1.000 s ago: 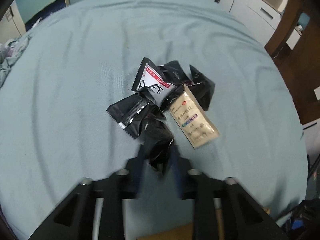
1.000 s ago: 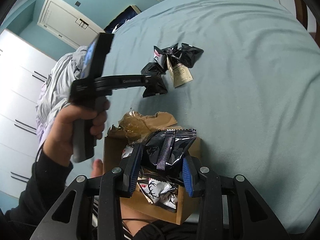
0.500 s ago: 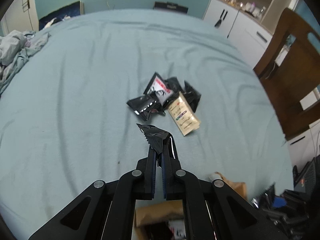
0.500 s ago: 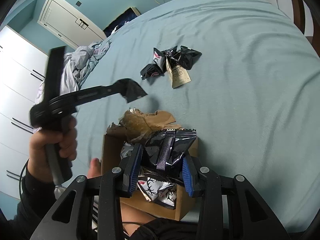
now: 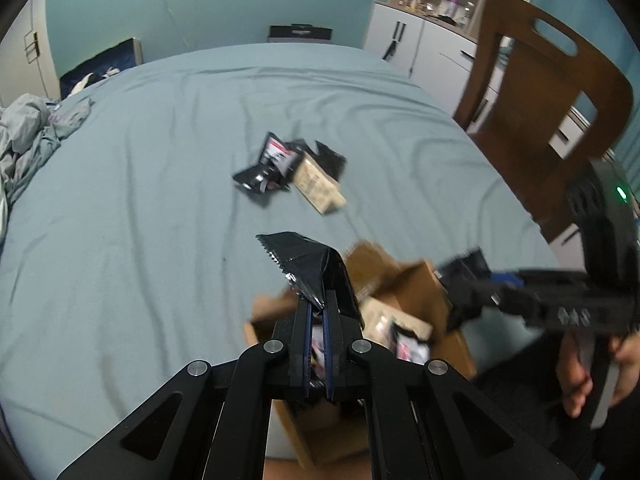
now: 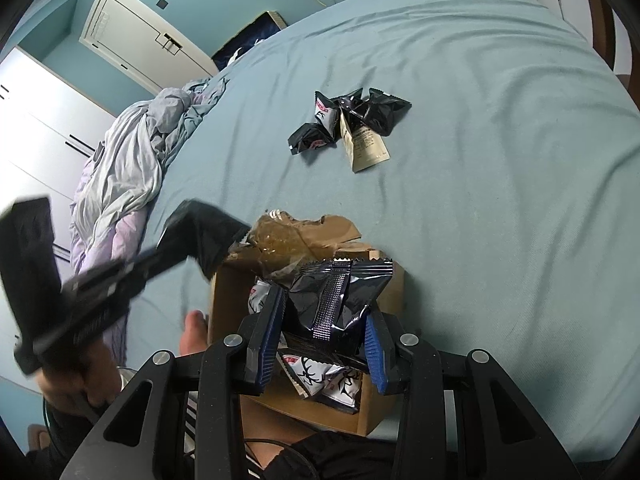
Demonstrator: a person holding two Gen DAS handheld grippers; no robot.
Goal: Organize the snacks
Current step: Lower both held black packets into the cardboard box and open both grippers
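Left gripper (image 5: 316,312) pinched a black packet (image 5: 308,264); right gripper (image 6: 324,332) clasped another packet (image 6: 340,300), both above the box (image 6: 384,292) for dropping in.

The cardboard box (image 5: 420,280) and right hand-held gripper (image 5: 464,276) smear with motion blur, while the wooden chair (image 5: 540,112) runs off frame.
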